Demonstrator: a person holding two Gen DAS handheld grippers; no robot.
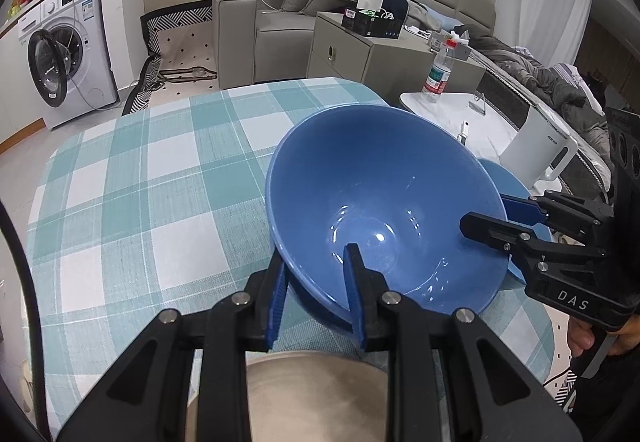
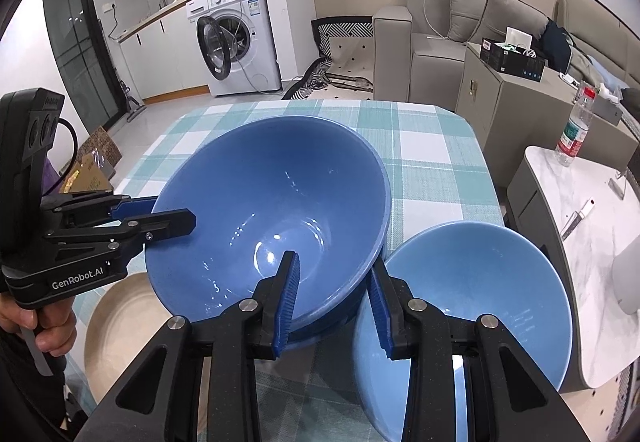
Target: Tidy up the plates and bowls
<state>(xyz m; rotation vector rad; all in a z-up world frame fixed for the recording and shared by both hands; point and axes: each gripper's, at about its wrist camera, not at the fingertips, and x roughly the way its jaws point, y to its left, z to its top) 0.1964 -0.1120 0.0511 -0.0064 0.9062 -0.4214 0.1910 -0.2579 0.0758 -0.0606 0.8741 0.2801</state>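
Both hand-held grippers grip one dark blue bowl (image 2: pixel 272 209): the left hand-held gripper (image 1: pixel 318 290) and right hand-held gripper (image 2: pixel 334 294) each clamp its rim. The lighter bowl (image 2: pixel 472 306) sits just right; nesting there seems next, needing both to lower together.

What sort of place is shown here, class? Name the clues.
Likely a small home apartment, living room and kitchen in one: a grey sofa, a washing machine under a kitchen counter, and a checked-cloth dining table.

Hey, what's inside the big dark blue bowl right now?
Inside the dark blue bowl only one finger of each gripper, left gripper and right gripper, reaches in; otherwise bare glaze. What lies underneath is hidden.
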